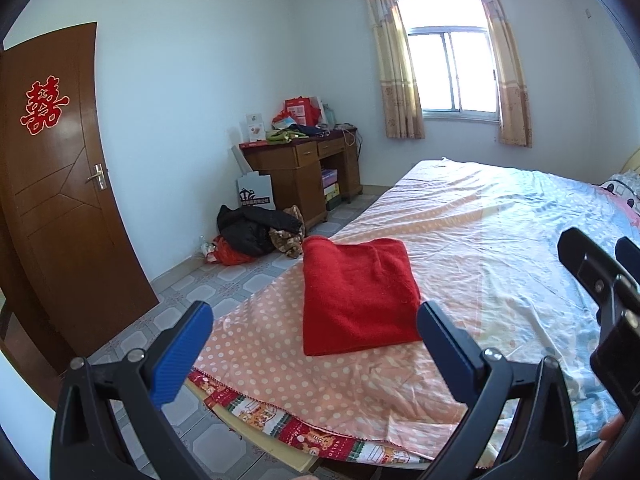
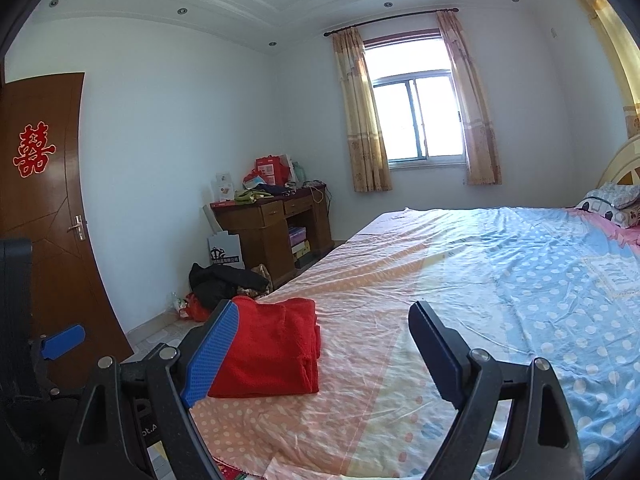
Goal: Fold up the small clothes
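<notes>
Two wrist views, one folded garment. Left wrist view first: the left gripper (image 1: 314,330) has its jaws spread wide, with nothing between the blue ribbed pads (image 1: 182,356). The red fleece garment folded into a rectangle (image 1: 358,294) lies flat on the bed sheet with pink polka-dot and light blue printed panels (image 1: 500,240), just ahead of the fingertips and between the two fingers' lines, not touching either pad. It sits near the sheet's edge on the left finger's side. To the right of the claw, the black frame of the right gripper (image 1: 592,276) pokes in over the bed, apart from the garment. Beyond the left finger: the grey patterned tile floor (image 1: 192,296), a brown wooden door with a red paper-cut character (image 1: 60,184), a pile of black and red clothes on the floor (image 1: 256,236), and a brown wooden desk loaded with boxes and bags (image 1: 304,164). A curtained window (image 1: 448,72) is straight ahead.

Right wrist view: the right gripper (image 2: 320,354) is also wide open and empty. The red garment (image 2: 276,350) sits just past the left finger, partly hidden behind its blue pad (image 2: 212,356), well off centre and clear of the right finger. Bare sheet fills the gap between the jaws. One blue pad of the left gripper (image 2: 64,340) shows far to the left. A patterned pillow (image 2: 612,200) lies far ahead to the right.
</notes>
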A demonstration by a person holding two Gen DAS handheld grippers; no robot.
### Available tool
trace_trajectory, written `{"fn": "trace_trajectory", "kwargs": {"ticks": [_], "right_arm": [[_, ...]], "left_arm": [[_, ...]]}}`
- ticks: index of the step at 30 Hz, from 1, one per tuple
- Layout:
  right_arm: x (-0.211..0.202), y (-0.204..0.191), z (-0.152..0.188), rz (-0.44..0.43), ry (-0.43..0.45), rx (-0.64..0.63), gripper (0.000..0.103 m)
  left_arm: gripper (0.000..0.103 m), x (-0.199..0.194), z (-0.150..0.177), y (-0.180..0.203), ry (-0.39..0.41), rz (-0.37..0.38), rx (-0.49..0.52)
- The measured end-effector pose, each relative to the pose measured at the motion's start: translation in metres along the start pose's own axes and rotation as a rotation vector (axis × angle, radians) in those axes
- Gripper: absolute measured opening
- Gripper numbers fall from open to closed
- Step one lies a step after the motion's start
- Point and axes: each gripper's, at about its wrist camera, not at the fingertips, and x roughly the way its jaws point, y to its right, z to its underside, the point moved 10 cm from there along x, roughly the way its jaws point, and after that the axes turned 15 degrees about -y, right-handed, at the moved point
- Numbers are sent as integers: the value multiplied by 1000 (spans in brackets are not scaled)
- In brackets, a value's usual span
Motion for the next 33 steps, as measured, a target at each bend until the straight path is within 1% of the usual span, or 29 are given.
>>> {"fn": "trace_trajectory", "kwargs": {"ticks": [33], "right_arm": [[4, 3, 2, -15, -17, 8, 88]], "left_arm": [[103, 8, 4, -1, -23, 0, -4]]}}
